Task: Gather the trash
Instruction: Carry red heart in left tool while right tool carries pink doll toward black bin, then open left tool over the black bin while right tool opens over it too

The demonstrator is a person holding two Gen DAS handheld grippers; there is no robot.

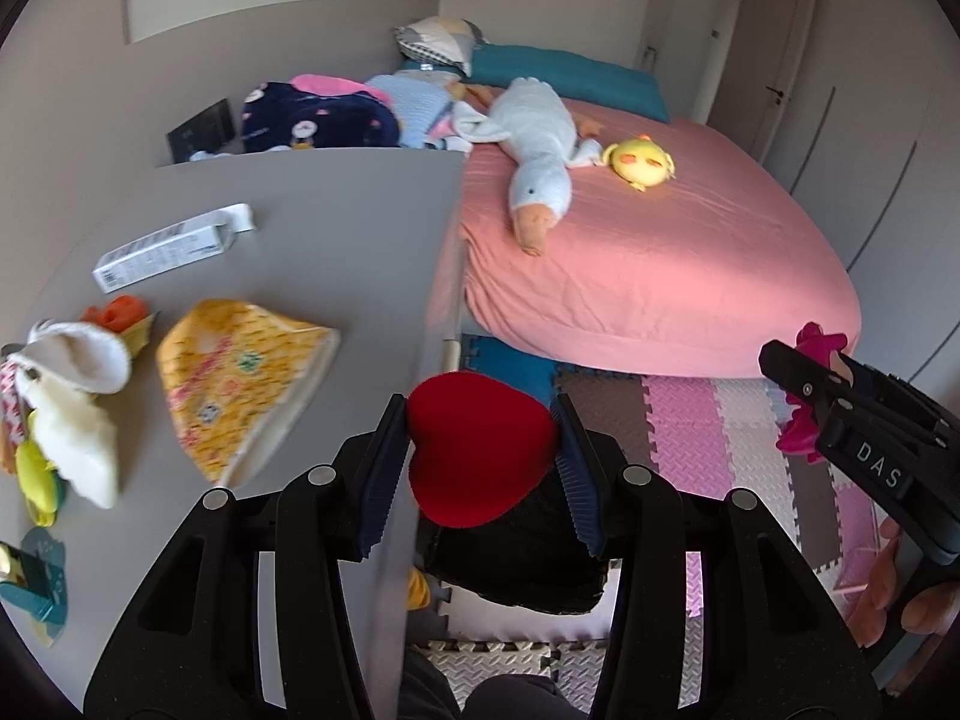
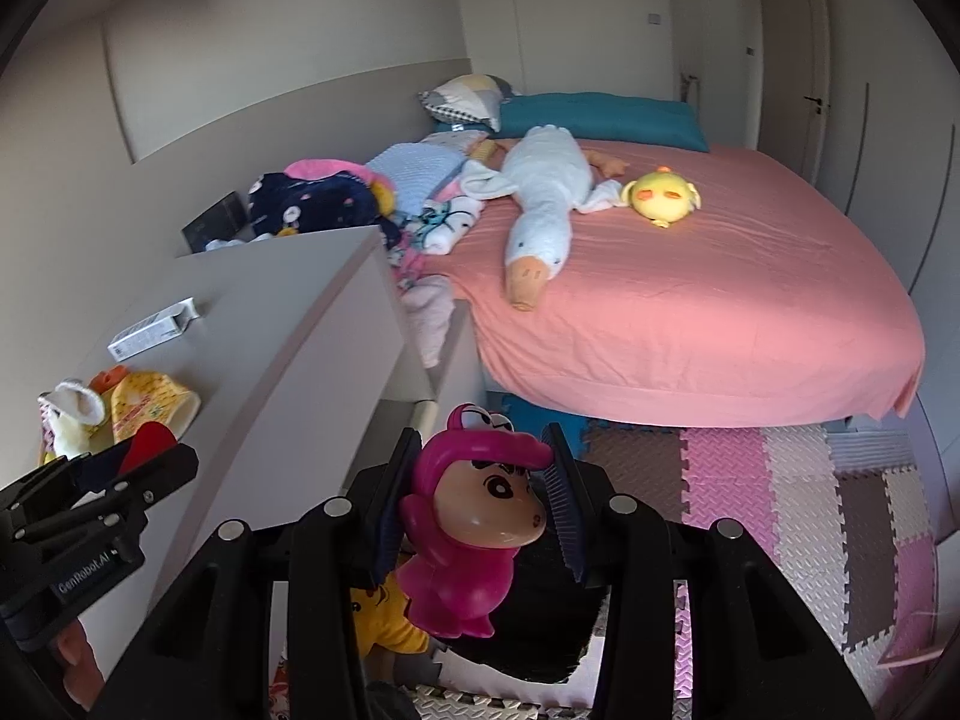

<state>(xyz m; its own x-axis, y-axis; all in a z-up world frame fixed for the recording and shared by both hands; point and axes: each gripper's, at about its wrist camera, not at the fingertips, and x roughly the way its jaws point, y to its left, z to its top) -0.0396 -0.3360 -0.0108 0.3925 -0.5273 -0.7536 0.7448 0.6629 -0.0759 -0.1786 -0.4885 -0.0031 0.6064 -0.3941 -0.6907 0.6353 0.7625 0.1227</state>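
My left gripper (image 1: 480,420) is shut on a red plush heart (image 1: 474,456), held over the right edge of the grey cabinet top (image 1: 336,252). My right gripper (image 2: 480,456) is shut on a pink-hooded cartoon figurine (image 2: 474,528), held above the floor beside the cabinet. The right gripper also shows at the right of the left wrist view (image 1: 804,384), and the left gripper at the lower left of the right wrist view (image 2: 138,456). On the cabinet top lie a yellow snack bag (image 1: 240,384) and a white carton (image 1: 168,246). A black bag (image 1: 528,564) sits on the floor below both grippers.
A white and yellow plush toy (image 1: 66,414) and small items lie at the cabinet's left. A pink bed (image 1: 660,252) holds a goose plush (image 1: 540,162) and a yellow chick plush (image 1: 639,162). Foam mats (image 2: 780,498) cover the floor. A yellow-shirted doll (image 2: 384,618) lies below.
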